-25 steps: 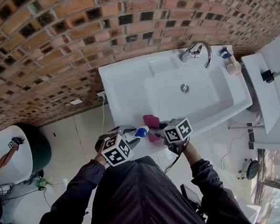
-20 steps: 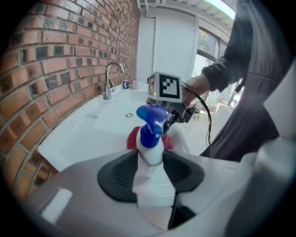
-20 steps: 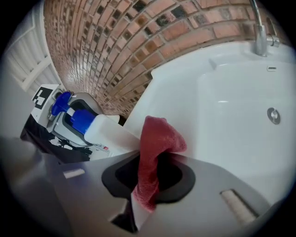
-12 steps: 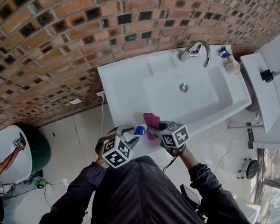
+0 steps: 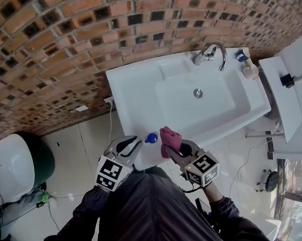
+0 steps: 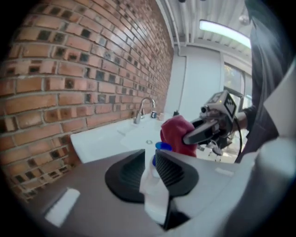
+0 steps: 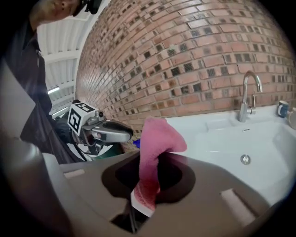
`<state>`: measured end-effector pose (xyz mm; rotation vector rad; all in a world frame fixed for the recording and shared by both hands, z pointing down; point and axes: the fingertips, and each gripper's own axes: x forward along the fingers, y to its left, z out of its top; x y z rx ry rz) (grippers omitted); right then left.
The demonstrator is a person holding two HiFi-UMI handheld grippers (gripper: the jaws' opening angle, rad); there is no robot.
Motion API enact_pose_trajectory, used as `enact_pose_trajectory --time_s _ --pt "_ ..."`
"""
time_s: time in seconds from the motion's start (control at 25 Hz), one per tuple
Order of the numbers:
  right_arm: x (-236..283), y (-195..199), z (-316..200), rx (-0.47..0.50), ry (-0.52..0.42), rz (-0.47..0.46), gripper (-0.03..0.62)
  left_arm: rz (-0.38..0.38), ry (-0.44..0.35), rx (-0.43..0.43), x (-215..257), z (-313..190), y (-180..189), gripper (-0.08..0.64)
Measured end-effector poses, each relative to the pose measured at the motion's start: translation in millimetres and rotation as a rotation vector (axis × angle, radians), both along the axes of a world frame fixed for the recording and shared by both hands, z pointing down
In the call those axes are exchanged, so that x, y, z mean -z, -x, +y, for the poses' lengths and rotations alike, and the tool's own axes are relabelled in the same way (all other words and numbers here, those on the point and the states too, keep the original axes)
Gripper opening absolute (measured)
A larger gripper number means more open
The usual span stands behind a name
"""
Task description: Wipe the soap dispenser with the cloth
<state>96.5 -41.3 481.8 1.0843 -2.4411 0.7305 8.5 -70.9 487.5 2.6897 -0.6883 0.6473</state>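
The left hand-held gripper [image 5: 133, 143] is closing on the soap dispenser [image 5: 151, 138] between its jaws, and the cloth [image 5: 168, 135], pinched in the right hand-held gripper [image 5: 174, 147], sits just right of it.

Soap dispenser [image 6: 153, 190], between closing jaws of left gripper [image 6: 150, 157], mostly covered; only blue cap and white strip exposed. Lower end of cloth [image 7: 155, 143] buried between jaws of right gripper [image 7: 155, 162]. Items [image 5: 247, 64] beside tap [image 5: 211, 54] too small to identify. White tub [image 5: 10, 168] cut off at left edge.
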Motion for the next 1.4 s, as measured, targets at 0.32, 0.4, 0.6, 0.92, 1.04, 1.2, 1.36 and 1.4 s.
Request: enact_pose_trajectory --time_s 0.32,0.4,0.6,0.92,1.04,1.2,1.36,1.4 --pt "13 12 0 0.036 -0.052 0.019 0.067 0.025 0.015 0.007 8 2 -1 0.061" --pt "16 16 0 0.051 -0.063 0.036 0.067 0.028 0.013 0.007 10 0 -1 0.06" --pt "18 20 1 0.046 -0.072 0.047 0.066 0.034 0.011 0.001 13 1 1 0.057" --pt "22 20 -1 0.04 -0.081 0.052 0.066 0.039 0.024 -0.008 11 4 2 0.051" --pt "19 18 1 0.031 -0.068 0.059 0.066 0.04 0.022 -0.011 12 4 1 0.048" --pt "22 20 1 0.038 -0.078 0.06 0.066 0.047 0.026 -0.004 12 3 3 0.044" --pt "21 18 2 0.026 -0.068 0.067 0.066 0.048 0.031 -0.003 11 5 4 0.043" --pt "20 17 3 0.018 -0.059 0.07 0.066 0.047 0.033 -0.005 11 5 4 0.041"
